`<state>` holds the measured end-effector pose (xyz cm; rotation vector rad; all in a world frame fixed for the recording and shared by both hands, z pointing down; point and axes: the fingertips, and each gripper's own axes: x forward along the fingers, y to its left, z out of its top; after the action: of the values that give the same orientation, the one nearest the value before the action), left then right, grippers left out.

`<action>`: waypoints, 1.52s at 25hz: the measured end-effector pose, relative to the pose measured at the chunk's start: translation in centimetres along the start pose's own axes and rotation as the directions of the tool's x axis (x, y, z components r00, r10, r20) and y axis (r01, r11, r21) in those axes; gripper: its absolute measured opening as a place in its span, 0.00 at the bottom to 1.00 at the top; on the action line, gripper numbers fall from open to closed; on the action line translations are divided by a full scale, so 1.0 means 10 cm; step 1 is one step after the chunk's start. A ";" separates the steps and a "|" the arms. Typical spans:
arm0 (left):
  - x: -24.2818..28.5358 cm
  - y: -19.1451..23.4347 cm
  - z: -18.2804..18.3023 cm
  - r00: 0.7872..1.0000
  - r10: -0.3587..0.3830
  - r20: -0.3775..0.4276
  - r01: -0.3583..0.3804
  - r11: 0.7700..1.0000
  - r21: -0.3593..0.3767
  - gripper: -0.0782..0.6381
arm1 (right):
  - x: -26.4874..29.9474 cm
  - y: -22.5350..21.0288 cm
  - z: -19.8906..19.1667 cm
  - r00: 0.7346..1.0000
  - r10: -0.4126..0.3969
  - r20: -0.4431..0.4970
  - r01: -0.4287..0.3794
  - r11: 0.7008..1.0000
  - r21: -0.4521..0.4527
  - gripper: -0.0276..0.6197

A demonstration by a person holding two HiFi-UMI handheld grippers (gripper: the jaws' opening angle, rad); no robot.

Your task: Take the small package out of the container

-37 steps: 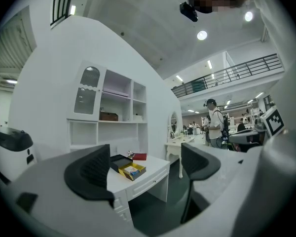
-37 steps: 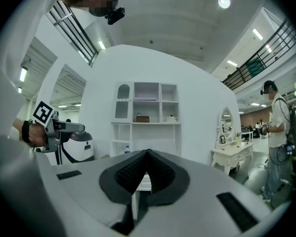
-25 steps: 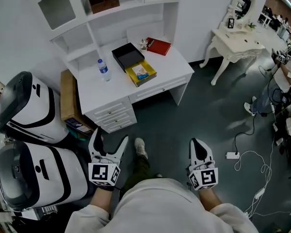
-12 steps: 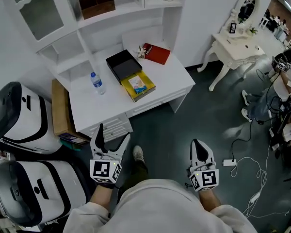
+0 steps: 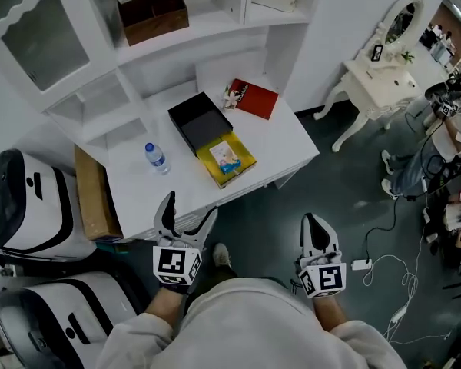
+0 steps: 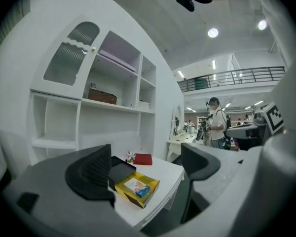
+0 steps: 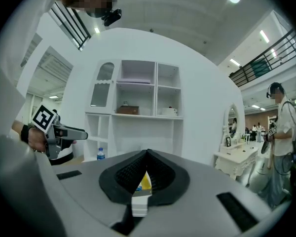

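Black fingers (image 6: 89, 174) apart on left gripper (image 5: 187, 212), together on right gripper (image 5: 316, 227).

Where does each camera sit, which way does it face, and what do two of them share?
Head view: on the person's head, facing steeply down at the white desk; left gripper, right gripper and sleeves show.
Left gripper view: on that gripper, facing the desk; open jaws frame the yellow box.
Right gripper view: on that gripper, facing the shelves past shut jaws.
Shared: the first two both show the yellow box.
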<state>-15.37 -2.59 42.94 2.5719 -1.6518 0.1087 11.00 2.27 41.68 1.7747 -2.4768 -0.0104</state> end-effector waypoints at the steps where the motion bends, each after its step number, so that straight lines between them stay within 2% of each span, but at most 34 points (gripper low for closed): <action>1: 0.09 0.05 -0.01 1.000 -0.006 -0.007 0.006 1.000 -0.002 0.72 | 0.10 0.02 0.02 1.000 -0.001 0.000 0.001 1.000 0.001 0.08; 6: 0.44 0.21 -0.07 0.999 -0.033 -0.035 0.033 0.999 -0.003 0.72 | 0.44 0.09 -0.02 1.000 -0.003 -0.011 0.003 1.000 0.009 0.08; 12: 0.73 0.27 -0.13 0.998 -0.042 -0.055 0.041 0.999 -0.011 0.72 | 0.69 -0.04 -0.06 1.000 -0.008 -0.016 0.008 1.000 0.010 0.08; 23: 1.45 0.32 -0.61 0.982 0.023 -0.185 -0.034 0.998 -0.057 0.72 | 1.34 -0.51 -0.17 0.998 0.057 -0.028 -0.056 0.998 0.031 0.08; 31: 1.92 0.39 -0.96 0.956 0.088 -0.281 -0.122 0.986 -0.109 0.72 | 1.82 -0.98 -0.14 0.994 0.100 -0.033 -0.099 0.995 0.023 0.08; 38: 2.30 0.47 -1.31 0.920 0.137 -0.367 -0.197 0.971 -0.132 0.72 | 2.07 -1.33 -0.27 0.992 0.108 -0.069 -0.106 0.994 0.030 0.08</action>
<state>-10.34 -23.89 58.49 2.1304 -1.6563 0.4036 17.17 -21.49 45.05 1.6203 -2.5293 0.0917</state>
